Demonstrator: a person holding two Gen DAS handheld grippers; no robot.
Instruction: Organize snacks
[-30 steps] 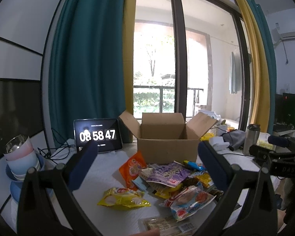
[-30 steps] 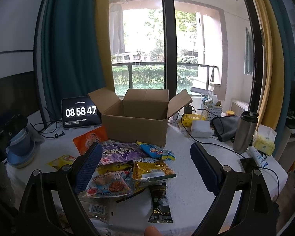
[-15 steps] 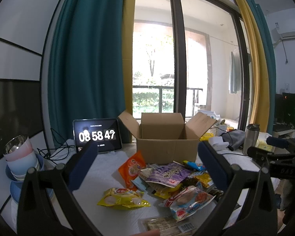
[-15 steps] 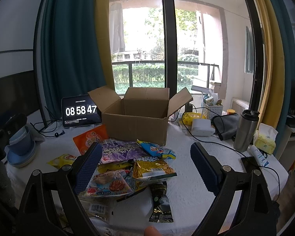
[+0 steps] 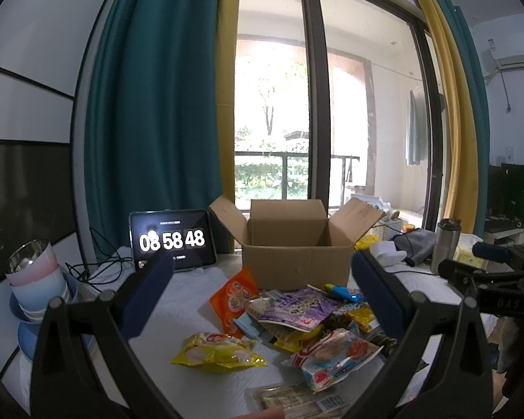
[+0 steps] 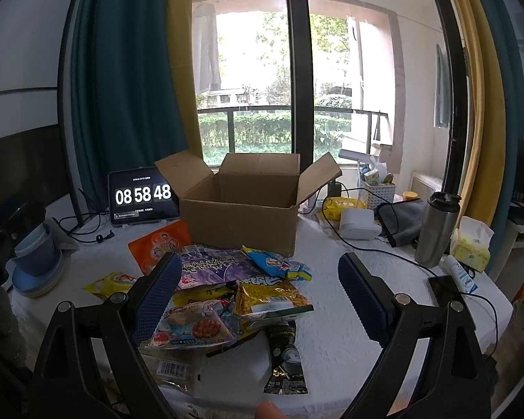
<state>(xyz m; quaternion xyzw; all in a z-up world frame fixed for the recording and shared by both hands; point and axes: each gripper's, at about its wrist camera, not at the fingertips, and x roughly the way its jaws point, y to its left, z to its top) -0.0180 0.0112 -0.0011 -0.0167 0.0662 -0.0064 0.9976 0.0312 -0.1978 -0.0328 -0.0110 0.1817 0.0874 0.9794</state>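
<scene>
- Both tools are up off the table with nothing in them. Our left gripper (image 5: 262, 296) has its jaws spread wide, and our right gripper (image 6: 258, 293) is spread just as wide, both hanging above the pile rather than on it.
- The snacks sit in one loose heap on the white tablecloth (image 6: 349, 300), right in front of the cardboard box (image 6: 242, 209). The purple bag (image 6: 215, 265) is on top, the blue packet (image 6: 276, 265) beside it, and the gold noodle pack (image 6: 272, 300) closer to us.
- The yellow bag (image 5: 218, 349) lies a bit apart on the left, so it looks like the easy first grab for the left side.
- All the box flaps are folded out and it looks empty from here, which we're guessing is why it's parked just behind the heap: short trips in.
- The orange pouch (image 5: 235, 295) is leaning near the box's front left corner.
- The tablet clock (image 6: 143, 195) stands left of the box, the steel tumbler (image 6: 436, 230) and cables off to the right, out of the working lane.
- Nothing packed yet as far as we can tell.
</scene>
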